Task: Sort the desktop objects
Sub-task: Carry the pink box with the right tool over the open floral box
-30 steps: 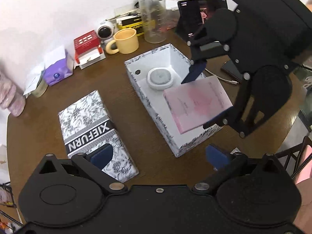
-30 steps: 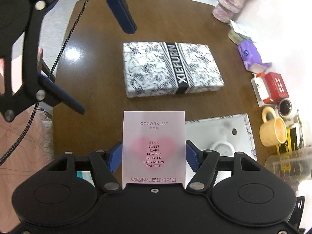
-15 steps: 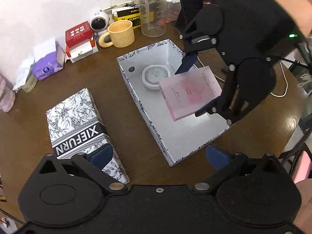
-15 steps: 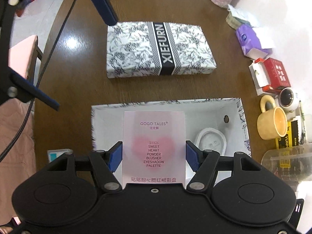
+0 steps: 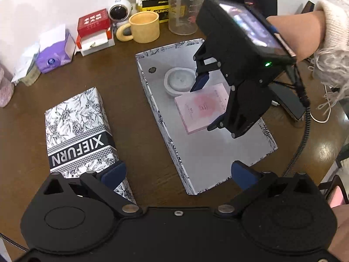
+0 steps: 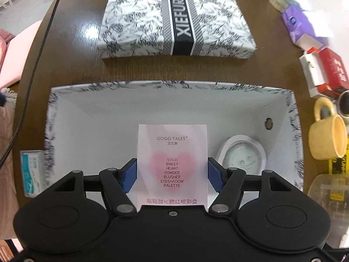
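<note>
Two blue pads of the right hand-held gripper (image 6: pixel 172 174) clamp the flat pink cardboard palette box (image 6: pixel 172 163) by its side edges, inside the walls of the open white floral-rimmed box (image 6: pixel 165 85). Free floor lies ahead and to its left; a round white case (image 6: pixel 241 155) sits to its right. The left hand-held gripper (image 5: pixel 177 173) stands wide and empty above the brown wooden tabletop (image 5: pixel 122 69). Only its view shows the person's sleeve (image 5: pixel 331 24). The patterned lid (image 6: pixel 176 24) lies beyond the box.
</note>
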